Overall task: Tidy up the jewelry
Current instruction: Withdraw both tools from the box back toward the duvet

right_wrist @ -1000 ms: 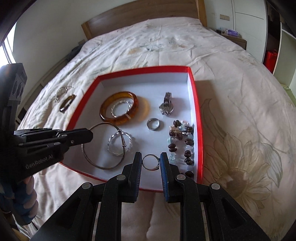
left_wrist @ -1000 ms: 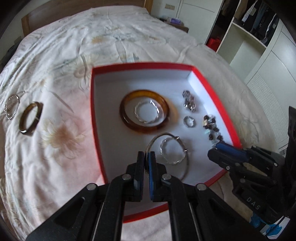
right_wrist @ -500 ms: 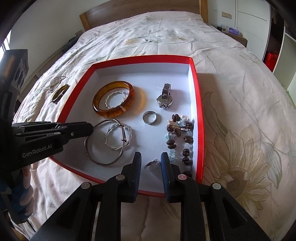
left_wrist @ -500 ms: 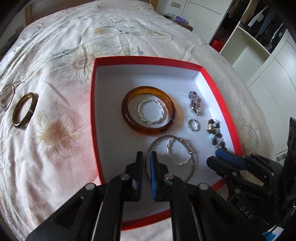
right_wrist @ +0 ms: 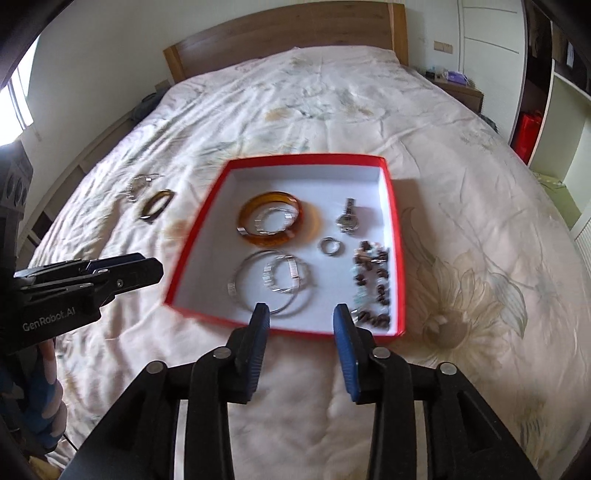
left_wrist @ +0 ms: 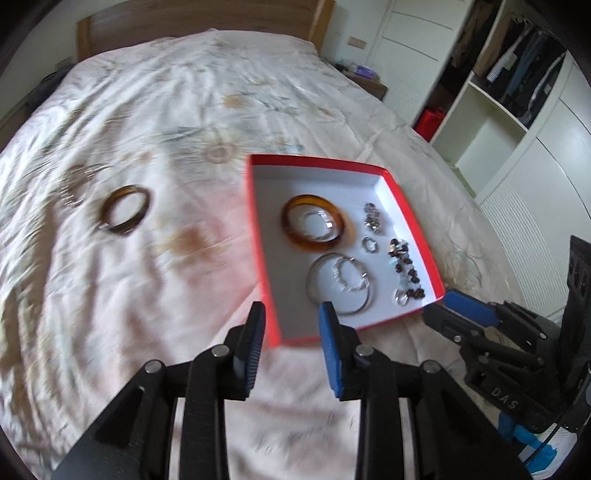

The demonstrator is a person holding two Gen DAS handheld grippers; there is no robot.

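Observation:
A red box [left_wrist: 406,206] [right_wrist: 391,206] with a white floor lies on the bed. It holds an amber bangle [left_wrist: 314,223] [right_wrist: 271,223], a thin silver hoop [left_wrist: 341,282] [right_wrist: 275,282], a watch [right_wrist: 347,218], a ring [right_wrist: 330,246], a bead bracelet [right_wrist: 373,284] and a small ring [left_wrist: 402,298]. A dark bangle [left_wrist: 123,216] [right_wrist: 155,205] and a silver bracelet [right_wrist: 138,184] lie on the quilt left of the box. My left gripper [left_wrist: 291,328] is open and empty at the box's near left corner. My right gripper [right_wrist: 301,325] is open and empty above the box's near edge.
The floral quilt [right_wrist: 480,258] covers the whole bed. A wooden headboard [right_wrist: 288,33] stands at the far end. A wardrobe with open shelves [left_wrist: 509,103] and a bedside table [right_wrist: 458,88] are on the right.
Both grippers opened and pulled back from the box. The left let go of the thin silver hoop, the right of the small ring; both now lie in the box.

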